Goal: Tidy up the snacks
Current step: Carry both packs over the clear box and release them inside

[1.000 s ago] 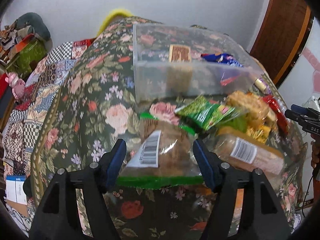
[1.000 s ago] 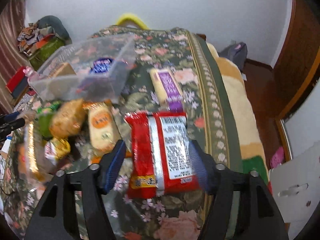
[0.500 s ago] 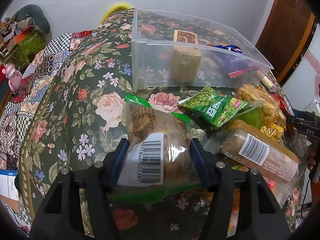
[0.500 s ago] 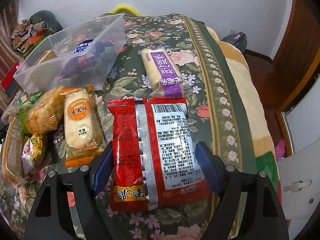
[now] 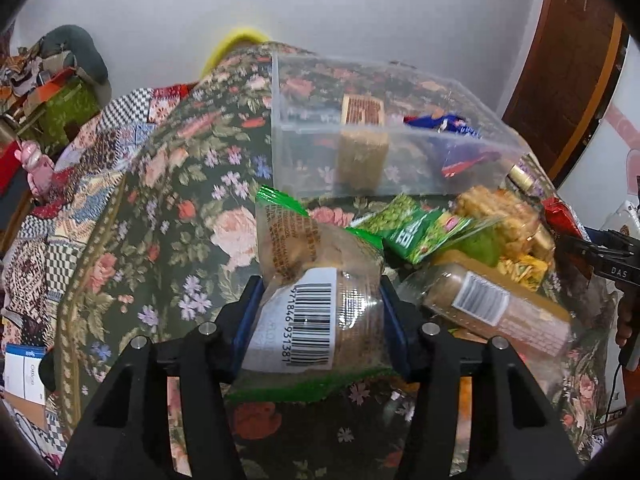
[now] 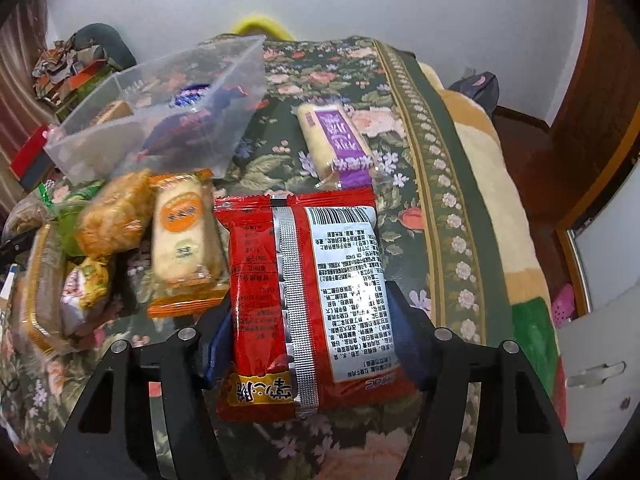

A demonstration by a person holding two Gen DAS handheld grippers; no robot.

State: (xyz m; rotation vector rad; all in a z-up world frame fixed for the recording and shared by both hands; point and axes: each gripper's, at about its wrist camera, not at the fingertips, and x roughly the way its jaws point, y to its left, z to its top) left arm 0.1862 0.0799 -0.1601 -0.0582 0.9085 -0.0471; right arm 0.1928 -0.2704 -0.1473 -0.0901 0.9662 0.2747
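Floral bedding in dark green covers the bed (image 5: 168, 200) that carries everything, with a pale wall behind and a wooden door off to the right. A clear plastic bin (image 5: 384, 152) sits toward the far end of the bed, already holding a brown wafer block (image 5: 362, 148) and a blue wrapper (image 5: 448, 126).

The left gripper (image 5: 320, 320) is pinching a clear packet with a barcode label (image 5: 316, 300), its blue pads pressed into both sides; the packet looks raised at its far end. The right gripper (image 6: 310, 340) is closed on a red packet (image 6: 304, 300) near its lower half, again squeezing both edges.

Both packets seem meant for the bin. To do this well, I would lift each one clear of its neighbours before carrying it forward, since the loose pile lies close beside both and could be dragged along. The squeeze should stay gentle: the clear packet appears to hold brittle biscuits. Going one hand at a time would keep the grippers from meeting over the bin's rim, and each packet should be lowered past the near wall before release.

Only the left view shows the green pea packet (image 5: 416, 232) and a long biscuit tray (image 5: 492, 312) crowding the held packet. Only the right view shows a purple-labelled roll (image 6: 338, 140) lying apart near the bed's right edge and an orange-trimmed cracker pack (image 6: 186, 236) just beside the red packet.
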